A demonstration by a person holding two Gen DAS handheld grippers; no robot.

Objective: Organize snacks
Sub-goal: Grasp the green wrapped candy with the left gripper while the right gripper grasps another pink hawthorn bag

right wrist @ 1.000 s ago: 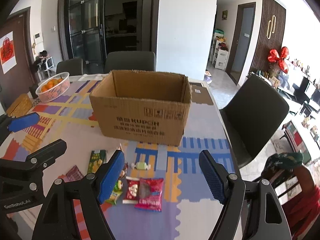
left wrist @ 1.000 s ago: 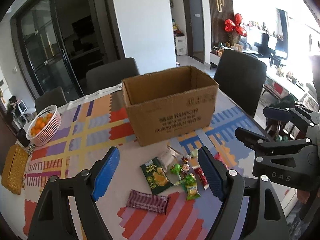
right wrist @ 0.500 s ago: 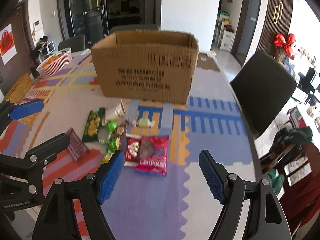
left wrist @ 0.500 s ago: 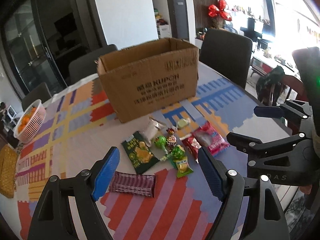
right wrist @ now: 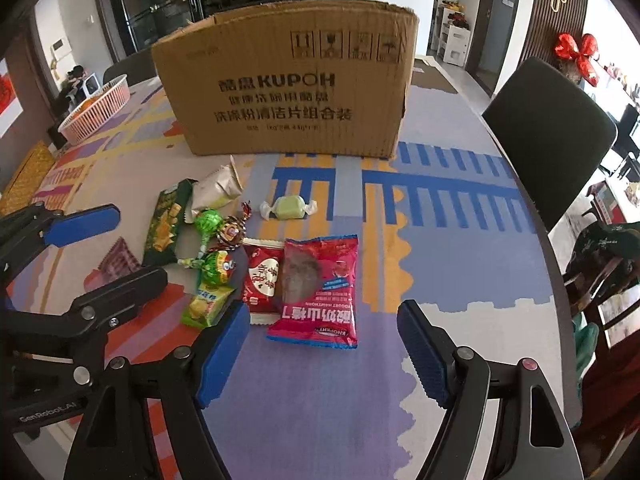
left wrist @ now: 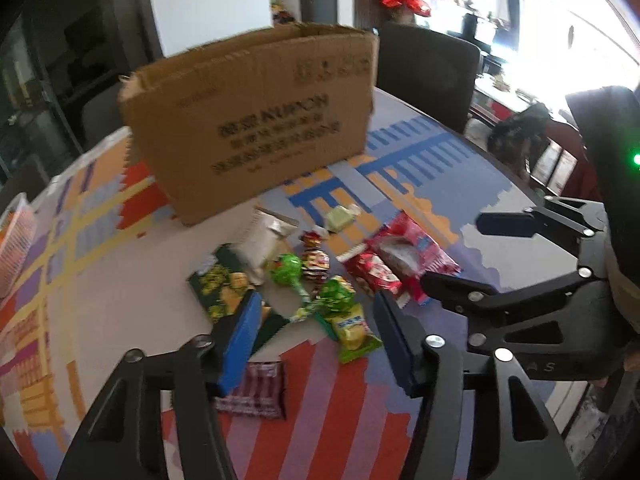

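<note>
An open cardboard box stands on the patterned table; it also shows in the left wrist view. Several snacks lie in front of it: a big pink packet, a red packet, a green chips bag, a white pouch, a pale green candy, lollipops and a purple wafer bar. My left gripper is open, low over the green-yellow candy. My right gripper is open just in front of the pink packet.
A pink basket of oranges sits at the far left of the table. Dark chairs stand around the table. The table edge curves along the right. Each gripper shows in the other's view.
Both grippers have come forward and down toward the snack pile, still open. The box and snacks now look larger and nearer. Nothing on the table has moved.
</note>
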